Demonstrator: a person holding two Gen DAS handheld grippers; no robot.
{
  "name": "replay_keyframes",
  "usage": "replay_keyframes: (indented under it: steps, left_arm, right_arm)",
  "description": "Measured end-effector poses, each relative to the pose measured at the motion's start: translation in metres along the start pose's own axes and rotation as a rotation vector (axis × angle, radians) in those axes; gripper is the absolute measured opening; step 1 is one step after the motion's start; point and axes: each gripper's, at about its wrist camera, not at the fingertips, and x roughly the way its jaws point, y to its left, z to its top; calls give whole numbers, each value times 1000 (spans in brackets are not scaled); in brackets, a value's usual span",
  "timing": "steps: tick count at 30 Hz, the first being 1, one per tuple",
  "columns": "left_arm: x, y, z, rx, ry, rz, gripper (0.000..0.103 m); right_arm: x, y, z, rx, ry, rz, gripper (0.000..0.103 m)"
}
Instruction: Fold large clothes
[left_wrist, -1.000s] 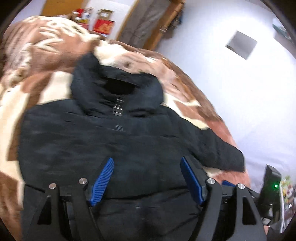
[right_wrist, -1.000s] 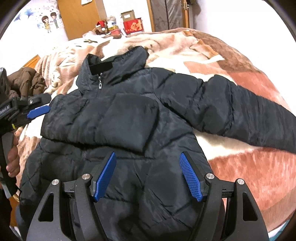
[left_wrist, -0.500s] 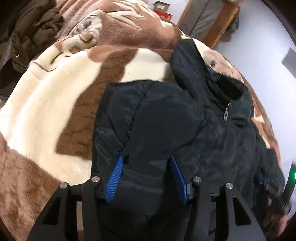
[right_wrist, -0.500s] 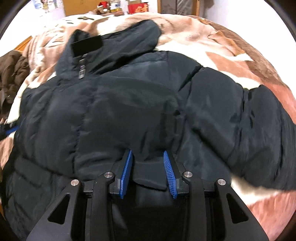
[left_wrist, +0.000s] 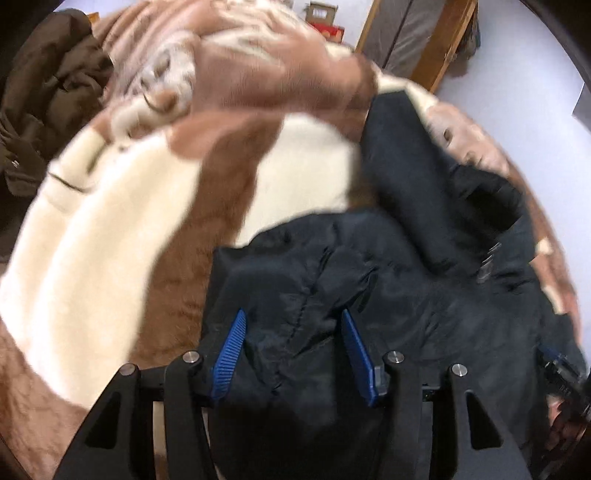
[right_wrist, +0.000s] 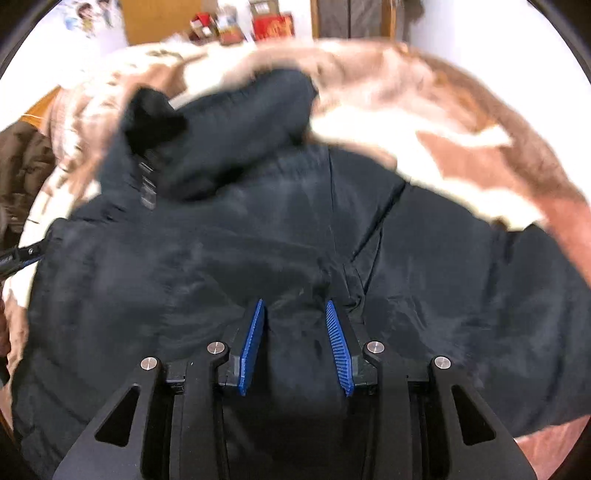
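Both tools (left_wrist: 291, 332) (right_wrist: 295, 325) pinch the black jacket (right_wrist: 221, 251) on the blanket (left_wrist: 110, 240).

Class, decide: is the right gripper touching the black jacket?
Touching. In the right wrist view, the right gripper has a fold of the black jacket pinched between its blue pads.

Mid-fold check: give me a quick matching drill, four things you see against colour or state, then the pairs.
Things:
1. jacket
2. blanket
3. right gripper
4. coat

Colour or state:
a. brown, heaped at the left edge
b. shut on a fold of fabric
c. brown and cream
d. black, spread out, collar far from the cameras

Pairs: 1-d, 2-c, 3-b, 4-a
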Motion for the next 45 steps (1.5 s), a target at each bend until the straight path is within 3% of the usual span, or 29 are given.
replay_keyframes:
  steps: [4, 7, 10, 14, 18, 23, 27, 36, 42, 45]
  left_arm:
    - [11, -6, -17, 51, -47, 25, 57]
    - [8, -6, -16, 47, -36, 27, 56]
    - [-20, -6, -12, 36, -48, 1, 49]
    - [-62, -10, -35, 86, -110, -50, 49]
    - [-24, -7, -52, 90, 19, -27, 51]
    - [-34, -10, -51, 30, 27, -16, 50]
    - [-75, -20, -70, 56, -2, -32, 50]
    - [-198, -30, -157, 50, -79, -105, 50]
    - [-241, -54, -193, 43, -98, -126, 50]
    - [-252, -72, -202, 76, -112, -123, 51]
  right_arm:
    - [11, 0, -4, -14, 2, -15, 36]
    - [7, -3, 0, 7, 19, -6, 36]
    - [-29, -3, -2, 18, -33, 6, 36]
    - [-51, -2, -28, 6, -63, 32, 36]
    - [-15, -6, -43, 13, 30, 35, 36]
    - [-34, -12, -41, 29, 30, 34, 36]
    - [-81, -12, -65, 33, -25, 49, 36]
    - [-181, -7, -135, 54, -133, 71, 38]
    - [-224, -15, -165, 65, -193, 45, 39]
    - [-237, -26, -171, 92, -218, 38, 46]
